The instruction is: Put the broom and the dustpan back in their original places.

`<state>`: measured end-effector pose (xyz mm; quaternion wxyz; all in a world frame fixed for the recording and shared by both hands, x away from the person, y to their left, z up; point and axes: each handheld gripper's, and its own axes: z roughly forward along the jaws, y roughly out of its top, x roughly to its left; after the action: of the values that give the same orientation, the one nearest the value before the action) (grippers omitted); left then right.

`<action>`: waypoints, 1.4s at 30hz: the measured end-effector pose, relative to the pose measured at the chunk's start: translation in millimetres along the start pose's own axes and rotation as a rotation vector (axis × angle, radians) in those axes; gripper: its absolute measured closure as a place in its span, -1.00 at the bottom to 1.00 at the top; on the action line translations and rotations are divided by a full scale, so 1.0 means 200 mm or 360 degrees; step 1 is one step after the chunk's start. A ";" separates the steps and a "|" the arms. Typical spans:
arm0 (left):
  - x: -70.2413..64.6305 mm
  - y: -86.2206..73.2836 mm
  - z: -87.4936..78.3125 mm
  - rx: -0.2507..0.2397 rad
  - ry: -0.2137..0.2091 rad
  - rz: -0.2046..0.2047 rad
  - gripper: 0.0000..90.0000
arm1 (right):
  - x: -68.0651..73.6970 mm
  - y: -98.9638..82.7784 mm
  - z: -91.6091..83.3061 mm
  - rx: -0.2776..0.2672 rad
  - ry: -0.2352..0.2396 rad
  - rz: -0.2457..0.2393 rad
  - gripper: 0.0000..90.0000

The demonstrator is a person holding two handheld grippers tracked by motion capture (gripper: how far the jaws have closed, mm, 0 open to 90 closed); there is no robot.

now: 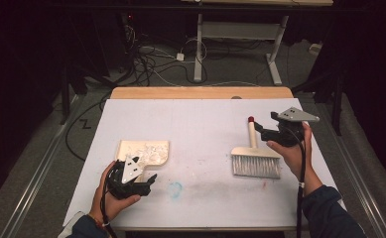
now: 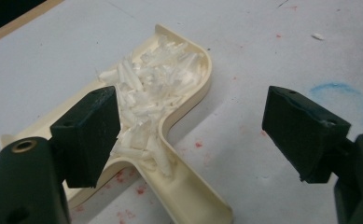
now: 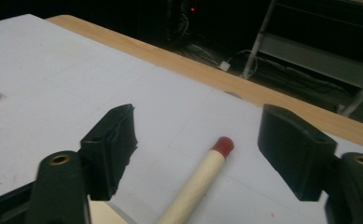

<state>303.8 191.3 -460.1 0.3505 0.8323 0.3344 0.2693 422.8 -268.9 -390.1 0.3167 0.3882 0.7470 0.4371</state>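
On the white table (image 1: 200, 124), right gripper (image 3: 198, 149) wide open astride the brush handle (image 3: 195, 184), gripping nothing.

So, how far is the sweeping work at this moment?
Done: the white scraps lie heaped in the dustpan, and the brush lies flat on the table. In hand: nothing; the right gripper stands open around the brush handle, and the left gripper is open over the dustpan. Left: emptying the dustpan, probably.
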 end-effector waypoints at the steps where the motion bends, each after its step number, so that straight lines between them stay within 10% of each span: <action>1: 0.00 0.00 0.00 0.0002 -0.0004 0.0008 -0.59 | 0.01 0.00 0.00 -0.0005 -0.0023 0.0003 -0.50; 42: -0.03 -0.01 -0.02 -0.0032 0.0034 0.0085 -0.58 | 0.27 0.01 -0.24 -0.0160 0.0089 -0.0250 -0.55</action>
<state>296.1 188.9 -460.8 0.3481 0.8345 0.3129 0.2908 358.2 -242.1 -375.4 0.3481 0.2997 0.7608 0.4585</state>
